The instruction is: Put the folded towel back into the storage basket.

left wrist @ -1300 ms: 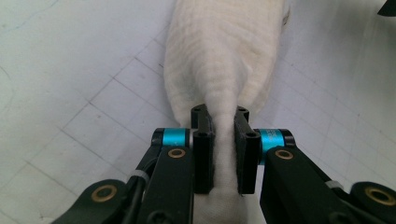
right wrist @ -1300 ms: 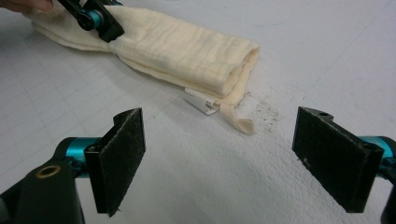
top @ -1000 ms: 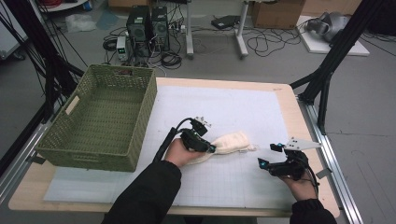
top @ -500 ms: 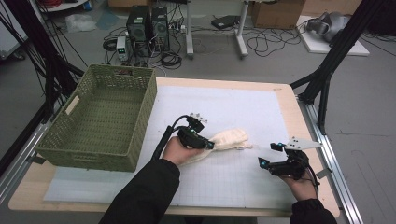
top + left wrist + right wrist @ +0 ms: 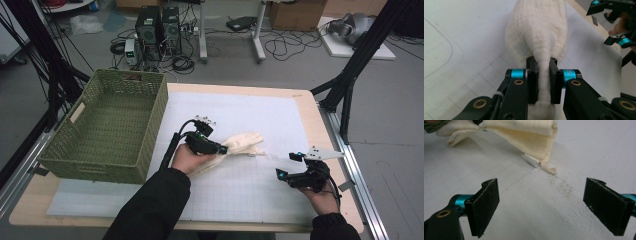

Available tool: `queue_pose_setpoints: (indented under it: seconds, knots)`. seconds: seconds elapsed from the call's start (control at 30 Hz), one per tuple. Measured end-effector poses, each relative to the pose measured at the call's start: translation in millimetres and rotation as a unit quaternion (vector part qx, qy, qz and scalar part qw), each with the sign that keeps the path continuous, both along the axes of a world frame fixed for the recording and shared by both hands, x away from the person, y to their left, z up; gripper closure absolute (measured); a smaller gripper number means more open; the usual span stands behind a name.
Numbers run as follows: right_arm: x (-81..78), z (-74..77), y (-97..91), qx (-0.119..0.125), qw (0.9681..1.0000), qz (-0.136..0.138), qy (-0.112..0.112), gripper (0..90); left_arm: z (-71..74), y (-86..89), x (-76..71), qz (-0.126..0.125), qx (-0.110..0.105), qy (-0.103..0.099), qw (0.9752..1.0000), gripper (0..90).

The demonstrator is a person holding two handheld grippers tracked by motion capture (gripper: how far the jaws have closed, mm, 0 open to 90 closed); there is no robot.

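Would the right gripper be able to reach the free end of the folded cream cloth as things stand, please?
Probably yes: the right gripper stands open beside the folded cream cloth, whose free end lies past its jaws on bare white mat.

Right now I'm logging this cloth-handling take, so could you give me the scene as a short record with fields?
Held item: cream folded cloth, one end bunched between the jaws
Left gripper: shut on the cloth
Right gripper: open, nothing between its jaws, apart from the cloth
Container: green woven basket, left of the cloth
Surface: white gridded mat on the wooden table
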State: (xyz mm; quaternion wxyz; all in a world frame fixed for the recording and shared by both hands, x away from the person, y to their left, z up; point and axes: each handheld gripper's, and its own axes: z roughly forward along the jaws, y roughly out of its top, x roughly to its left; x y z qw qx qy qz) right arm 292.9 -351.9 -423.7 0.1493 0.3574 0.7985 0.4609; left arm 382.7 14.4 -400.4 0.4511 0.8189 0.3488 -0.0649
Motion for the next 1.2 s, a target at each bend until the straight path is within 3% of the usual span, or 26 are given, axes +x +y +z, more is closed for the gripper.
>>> queue_pose_setpoints:
  seconds: [0.23,0.47,0.6,0.77,0.97,1.2]
  knots:
    - [-0.3,1.8,-0.6,0.012,0.9999,-0.003,-0.003,12.7,7.2,12.7,4.0,0.035,-0.032,0.003,0.9989,80.9]
    - [0.0,2.4,-1.8,0.014,0.9999,-0.004,-0.008,12.6,16.0,23.8,5.3,0.079,-0.065,-0.001,0.9947,80.9]
    - [-0.2,2.4,-1.1,0.014,0.9999,-0.003,-0.006,12.6,23.4,27.6,4.0,0.096,-0.062,-0.014,0.9934,81.0]
    - [0.8,2.0,-1.2,0.012,0.9999,0.000,-0.009,12.6,40.0,37.3,2.8,0.133,-0.065,-0.044,0.9880,81.1]
    - [1.4,1.7,-0.6,0.011,0.9999,0.001,-0.008,12.6,50.9,52.2,2.3,0.161,-0.071,-0.045,0.9833,81.4]
    - [2.2,1.2,1.0,0.009,0.9999,0.004,-0.006,12.6,56.4,61.9,1.2,0.176,-0.076,-0.041,0.9807,81.6]
